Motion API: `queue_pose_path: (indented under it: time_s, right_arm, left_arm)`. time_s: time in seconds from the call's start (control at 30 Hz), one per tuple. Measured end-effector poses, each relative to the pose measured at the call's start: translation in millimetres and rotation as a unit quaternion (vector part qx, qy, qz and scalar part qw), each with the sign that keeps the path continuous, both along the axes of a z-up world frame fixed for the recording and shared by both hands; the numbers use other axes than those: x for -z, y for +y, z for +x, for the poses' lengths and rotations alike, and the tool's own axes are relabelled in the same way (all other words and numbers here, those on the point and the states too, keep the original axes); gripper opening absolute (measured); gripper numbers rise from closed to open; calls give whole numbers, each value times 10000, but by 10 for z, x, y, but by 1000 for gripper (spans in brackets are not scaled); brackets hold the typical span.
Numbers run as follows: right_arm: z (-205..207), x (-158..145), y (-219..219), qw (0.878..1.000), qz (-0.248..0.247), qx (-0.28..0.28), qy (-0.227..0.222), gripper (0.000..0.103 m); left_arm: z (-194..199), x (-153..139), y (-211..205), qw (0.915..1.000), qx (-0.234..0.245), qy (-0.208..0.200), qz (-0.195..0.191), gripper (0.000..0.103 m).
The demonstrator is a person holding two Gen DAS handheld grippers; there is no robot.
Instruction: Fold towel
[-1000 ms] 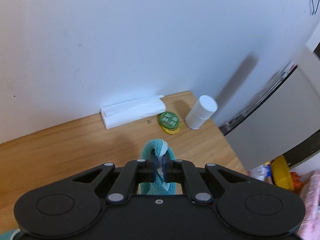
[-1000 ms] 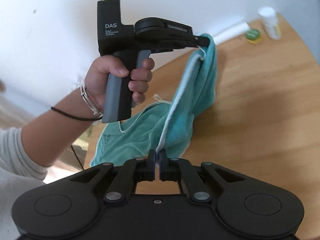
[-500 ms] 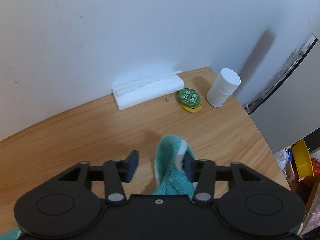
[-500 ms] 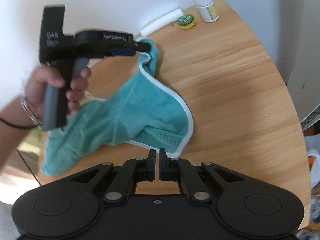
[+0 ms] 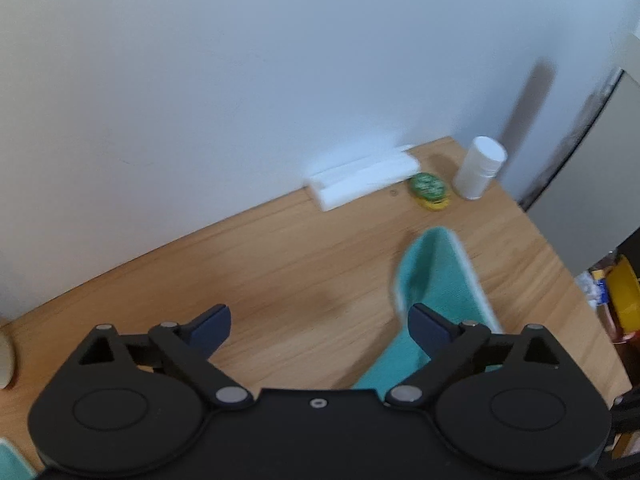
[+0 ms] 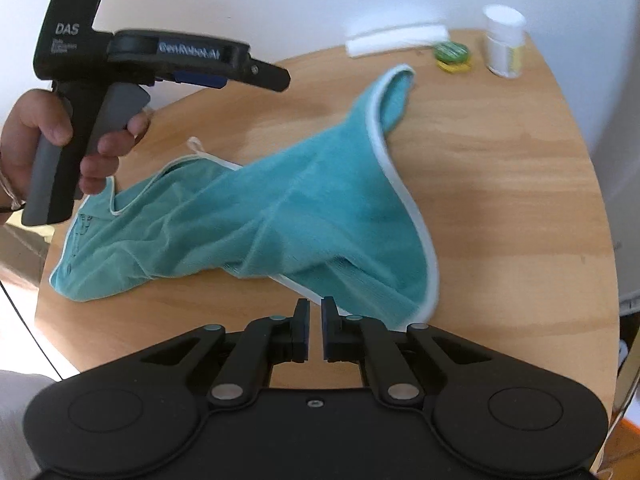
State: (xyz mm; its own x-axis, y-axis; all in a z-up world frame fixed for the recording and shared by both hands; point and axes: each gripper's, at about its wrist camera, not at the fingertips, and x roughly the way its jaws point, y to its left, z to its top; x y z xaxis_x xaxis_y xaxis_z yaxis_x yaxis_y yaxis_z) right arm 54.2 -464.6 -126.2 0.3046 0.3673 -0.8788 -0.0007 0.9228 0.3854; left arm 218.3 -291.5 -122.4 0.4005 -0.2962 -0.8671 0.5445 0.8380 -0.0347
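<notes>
A teal towel (image 6: 300,208) with white piping lies crumpled and half twisted on the round wooden table (image 6: 500,184), one corner (image 6: 394,80) curled up towards the back. My left gripper (image 6: 280,76), held by a hand (image 6: 48,120), hovers above the towel's left side. Its jaws are opening wide, and in the left wrist view the left gripper (image 5: 320,322) has nothing between its fingers, with the towel (image 5: 436,276) just past the right finger. My right gripper (image 6: 316,328) sits at the towel's near edge; its jaws are opening, a narrow gap with nothing in it.
Against the white wall at the back lie a folded white cloth (image 6: 396,38), a green and yellow tin (image 6: 452,54) and a white bottle (image 6: 504,44). The table's curved edge drops off at right and near left. Bare wood shows right of the towel.
The left gripper let go of the towel's corner, opened wide and drew away to the left. The towel dropped onto the table. The right gripper's jaws have parted slightly off the towel's edge.
</notes>
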Motion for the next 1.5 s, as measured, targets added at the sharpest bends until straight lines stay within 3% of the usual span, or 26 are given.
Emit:
queue_pose_path:
  time_s: [0.1, 0.17, 0.27, 0.37, 0.53, 0.73, 0.9, 1.0, 1.07, 1.23, 1.33, 1.4, 1.47, 1.5]
  right_arm:
    - [43, -11, 64, 9997, -176, -136, -46, 12]
    - [66, -27, 115, 9991, -328, -263, -79, 20]
    - [33, -33, 203, 9968, -682, -376, -200, 22]
    - [-9, 11, 347, 9929, -943, -716, -146, 25]
    - [4, 98, 695, 9754, -1487, -1618, -140, 26]
    - [137, 235, 934, 9509, -2006, -2356, -81, 26]
    - [305, 349, 1002, 9340, -2283, -2740, 206, 26]
    - [368, 387, 985, 9317, -2310, -2784, 333, 26]
    - [420, 416, 956, 9297, -2288, -2853, 437, 32]
    - [542, 441, 869, 9334, -2027, -2866, 744, 33]
    - [627, 447, 818, 9349, -1845, -2883, 936, 32]
    - [686, 453, 802, 9307, -1812, -2992, 1070, 24]
    - [707, 459, 807, 9243, -1914, -3113, 1102, 8]
    - [717, 461, 808, 9221, -1942, -3154, 1120, 7]
  left_arm:
    - [-75, -129, 367, 9997, -209, -123, 94, 101]
    - [-184, -217, 641, 9987, -264, -351, 270, 101]
    - [-399, -271, 1151, 9968, -283, -423, 620, 101]
    - [-646, -269, 1716, 9948, -412, -208, 911, 101]
    - [-1078, -232, 2547, 9890, -611, 249, 1325, 101]
    - [-1394, -98, 3164, 9815, -581, 535, 1742, 96]
    - [-1519, -27, 3443, 9792, -444, 646, 1870, 80]
    - [-1598, 15, 3557, 9780, -223, 684, 1958, 80]
    - [-1625, 43, 3605, 9783, -140, 687, 1952, 78]
    - [-1589, 149, 3774, 9806, -44, 716, 1824, 78]
    - [-1522, 226, 3758, 9799, 74, 729, 1854, 71]
    - [-1457, 294, 3733, 9792, 172, 761, 1872, 69]
    - [-1399, 349, 3699, 9791, 231, 755, 1872, 62]
    - [-1374, 375, 3682, 9792, 262, 744, 1869, 60]
